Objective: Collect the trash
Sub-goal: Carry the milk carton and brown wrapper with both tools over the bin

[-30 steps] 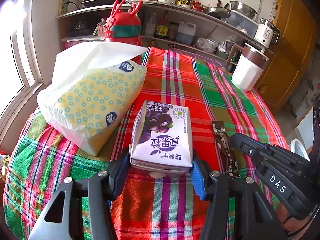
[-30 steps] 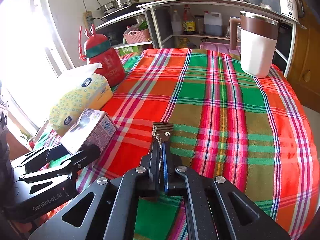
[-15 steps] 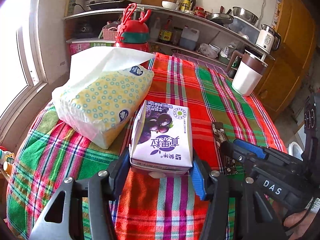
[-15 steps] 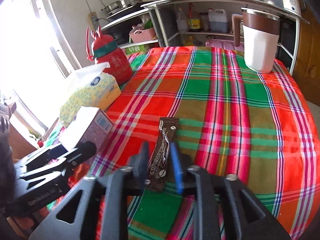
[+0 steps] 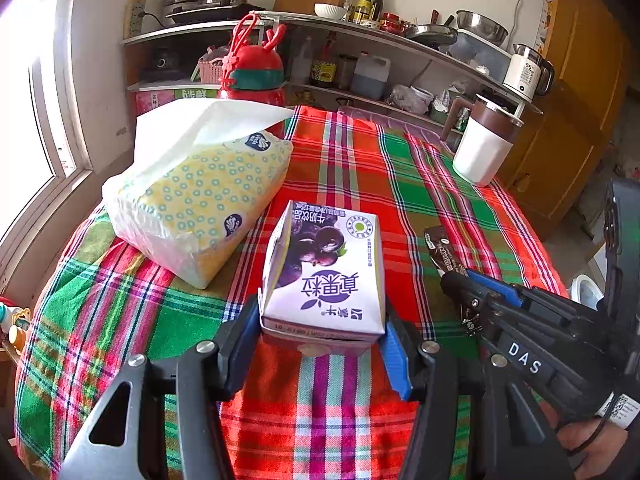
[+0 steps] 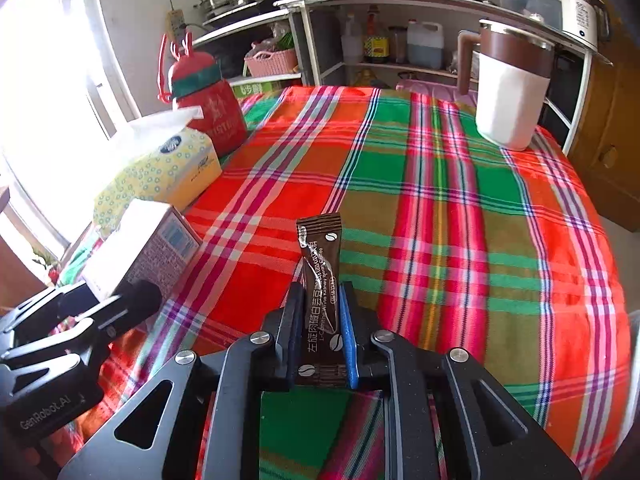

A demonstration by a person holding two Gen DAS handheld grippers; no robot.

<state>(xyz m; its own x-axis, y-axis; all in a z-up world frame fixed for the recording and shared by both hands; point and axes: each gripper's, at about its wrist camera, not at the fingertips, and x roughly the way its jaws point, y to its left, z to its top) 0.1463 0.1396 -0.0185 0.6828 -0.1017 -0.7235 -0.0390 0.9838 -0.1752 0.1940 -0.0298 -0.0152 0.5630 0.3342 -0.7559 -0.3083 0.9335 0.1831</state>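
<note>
A: Left wrist view first: the left tool (image 5: 320, 328) has its blue-padded fingers clamped on either side of the purple-and-white drink carton (image 5: 324, 272), low in the centre of the frame. The carton's long axis runs straight ahead, away from the camera, over the red-and-green plaid cloth on the counter (image 5: 360, 160).

B: And the right tool (image 6: 322, 320)?

A: Right wrist view, bottom centre: its fingers are pinched on the dark brown coffee sachet (image 6: 320, 280), which stands up between them, its long axis pointing forward along the fingers with the torn-looking end uppermost.

B: So both pieces of trash are already in a grip. Where's the bin?

A: Can't see one for certain. There's something pale at the far right edge of the left wrist view, below the counter, but I can't tell what it is.

B: Anything in the way?

A: The yellow-spotted soft tissue pack (image 5: 200, 200) sits just beside the carton, upper left of it. The white jug with the brown lid (image 6: 512, 92) is well apart, upper right. My guess: both tools lift clear and carry their loads off the counter.
</note>
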